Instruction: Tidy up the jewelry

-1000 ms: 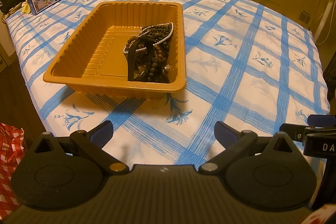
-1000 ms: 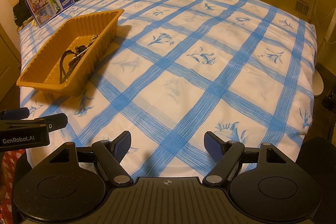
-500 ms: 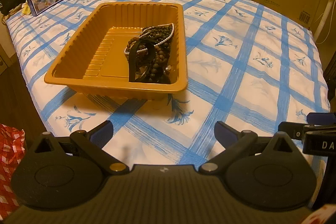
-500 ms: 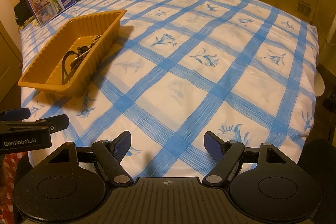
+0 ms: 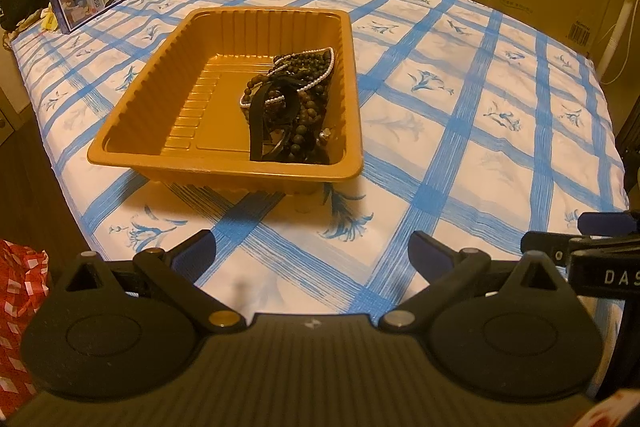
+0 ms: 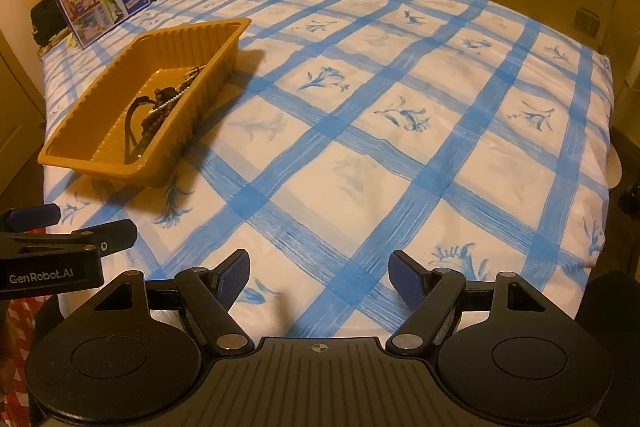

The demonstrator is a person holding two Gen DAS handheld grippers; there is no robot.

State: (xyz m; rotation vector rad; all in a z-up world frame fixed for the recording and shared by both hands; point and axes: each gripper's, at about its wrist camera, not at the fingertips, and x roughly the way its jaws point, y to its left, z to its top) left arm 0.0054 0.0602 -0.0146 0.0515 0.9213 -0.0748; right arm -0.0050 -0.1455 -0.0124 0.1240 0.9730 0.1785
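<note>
Hovering agape, both claws face the tray (image 5: 224,163) holding jewelry (image 5: 294,107).

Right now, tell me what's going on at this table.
A person holds two grippers, both open and empty, hovering at the near edge of the tablecloth. The left gripper faces the tray, where the jewelry lies tangled on its right side. The right gripper hangs beside it. Nothing is picked up yet.

You see an orange ribbed plastic tray (image 5: 168,115) lying flat on the left of the cloth. In its right half the jewelry is piled: dark bead strands (image 5: 308,107), a white pearl string (image 5: 320,77), a black strap (image 5: 258,123).
</note>
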